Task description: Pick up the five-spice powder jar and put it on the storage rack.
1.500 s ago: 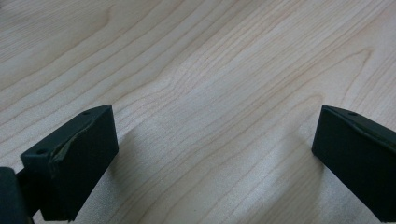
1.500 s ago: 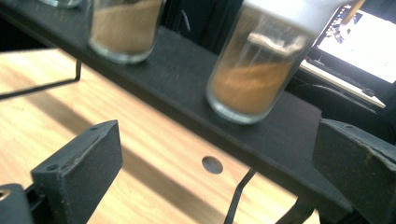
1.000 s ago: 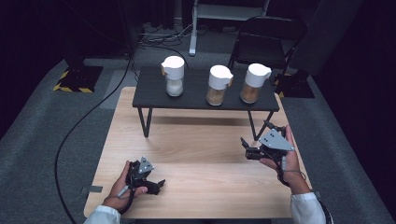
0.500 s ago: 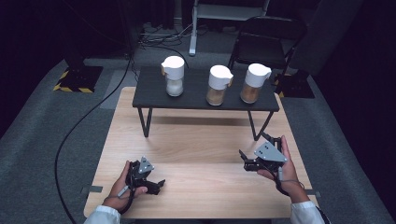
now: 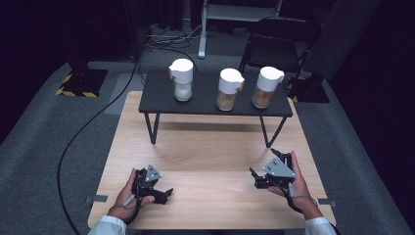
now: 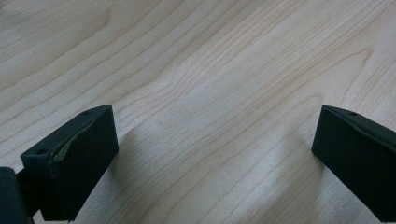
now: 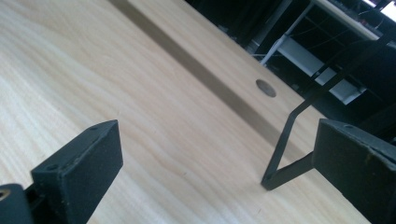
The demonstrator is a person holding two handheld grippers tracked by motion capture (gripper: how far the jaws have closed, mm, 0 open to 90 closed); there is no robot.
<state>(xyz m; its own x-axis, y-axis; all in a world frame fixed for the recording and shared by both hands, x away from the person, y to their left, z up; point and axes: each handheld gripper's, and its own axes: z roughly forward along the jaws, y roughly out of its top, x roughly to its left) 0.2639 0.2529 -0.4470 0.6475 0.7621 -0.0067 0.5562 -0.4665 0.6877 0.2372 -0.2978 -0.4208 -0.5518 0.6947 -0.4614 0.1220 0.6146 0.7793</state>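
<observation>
Three white-lidded jars stand in a row on a low black shelf (image 5: 161,105) at the far side of the wooden table (image 5: 210,147). The left jar (image 5: 183,80) holds something white. The middle jar (image 5: 229,89) and the right jar (image 5: 265,87) hold something brownish. My left gripper (image 5: 165,196) rests near the front left of the table, open and empty (image 6: 217,123), with bare wood between its jaws. At the front right, my right gripper (image 5: 254,178) is low over the table and points left. It is also open and empty (image 7: 219,135).
The black shelf's thin metal leg (image 7: 286,140) stands ahead of the right gripper. A black chair (image 5: 281,46) sits behind the table. A dark cable (image 5: 93,122) runs over the grey floor at the left. Bare wood lies between the two grippers.
The right gripper has moved from the right edge back toward the person and lower over the table. The left gripper has stayed put.
</observation>
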